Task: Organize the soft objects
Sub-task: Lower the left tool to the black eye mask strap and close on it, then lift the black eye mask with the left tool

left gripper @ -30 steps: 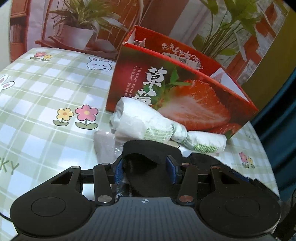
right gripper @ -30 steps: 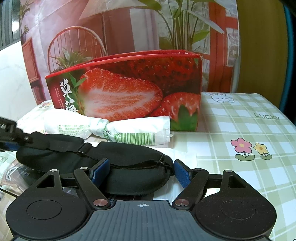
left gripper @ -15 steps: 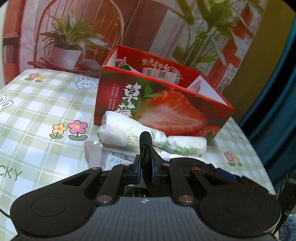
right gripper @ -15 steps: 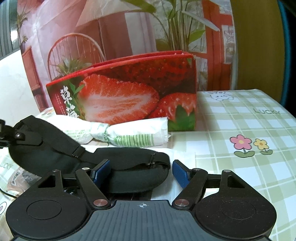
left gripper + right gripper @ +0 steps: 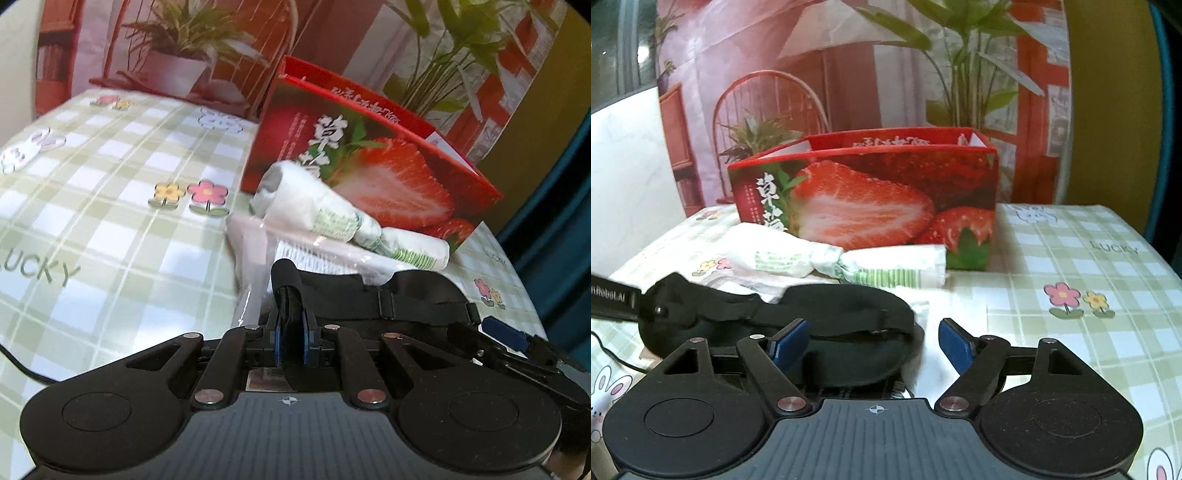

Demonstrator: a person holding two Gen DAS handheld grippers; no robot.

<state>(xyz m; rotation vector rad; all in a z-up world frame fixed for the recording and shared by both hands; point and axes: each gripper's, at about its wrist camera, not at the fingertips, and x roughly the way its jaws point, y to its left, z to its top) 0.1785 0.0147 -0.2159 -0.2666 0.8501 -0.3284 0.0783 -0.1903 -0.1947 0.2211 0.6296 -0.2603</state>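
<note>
Clamped tight, my left claw (image 5: 291,341) pinches one end of a black sleep mask (image 5: 406,295), its blue pads pressed flat against a fold of the fabric that pokes up between them. From that end the mask runs off to my right across the table, its strap and buckle lying along the top edge. In my right wrist view the same mask (image 5: 831,314) stretches from the left side, where the tip of my left claw (image 5: 613,299) holds it, to just in front of my right claw (image 5: 873,341). My right claw stands wide apart; its jaws have just been opening a little further. The mask's rounded end lies partly between the blue pads, against the left pad, while the right pad (image 5: 955,345) stands clear of it, so nothing is gripped there.

Under the mask lies a clear plastic packet (image 5: 258,251) with printed paper inside, flat on the tablecloth (image 5: 110,206), which is green and white check with flowers and rabbits. Just behind it rests a white paper-wrapped bundle (image 5: 314,210), twisted in the middle and printed with green, lying against the front of a red strawberry box (image 5: 388,173). The box is open at the top and stands near the far edge of the table, in front of a backdrop (image 5: 849,74) showing plants and a chair.
</note>
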